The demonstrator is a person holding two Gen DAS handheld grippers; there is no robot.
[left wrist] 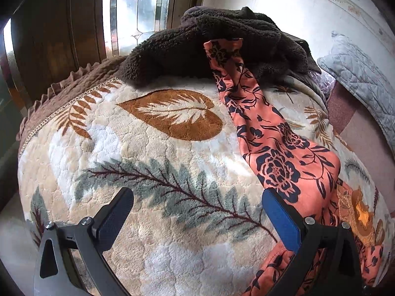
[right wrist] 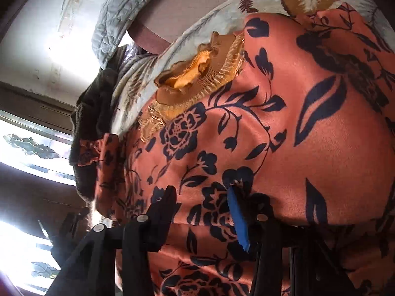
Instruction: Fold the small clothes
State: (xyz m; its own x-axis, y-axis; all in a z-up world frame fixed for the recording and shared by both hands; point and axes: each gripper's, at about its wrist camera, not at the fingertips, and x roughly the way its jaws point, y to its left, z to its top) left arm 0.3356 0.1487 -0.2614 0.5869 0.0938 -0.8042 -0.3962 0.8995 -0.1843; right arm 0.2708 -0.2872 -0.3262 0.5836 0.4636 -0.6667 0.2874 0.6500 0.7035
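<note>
A salmon-orange garment (left wrist: 279, 148) with navy flowers lies on the bed, one long sleeve stretched away toward a dark fleece. In the right wrist view the same garment (right wrist: 308, 135) fills the frame, with its ruffled golden collar (right wrist: 197, 74) above the middle. My left gripper (left wrist: 197, 197) is open over the leaf-patterned blanket (left wrist: 148, 172), and its blue-padded finger (left wrist: 279, 217) rests by the garment's left edge. My right gripper (right wrist: 201, 194) is low on the garment's body, its jaws partly apart. The fingertips meet the cloth, and no fold shows pinched between them.
A dark brown fleece garment (left wrist: 197, 42) is heaped at the far side of the bed, under the sleeve's end. A grey quilted pillow (left wrist: 358, 74) lies to the right against the wall. A window (left wrist: 140, 7) and a wooden frame (left wrist: 49, 37) stand beyond the bed's left edge.
</note>
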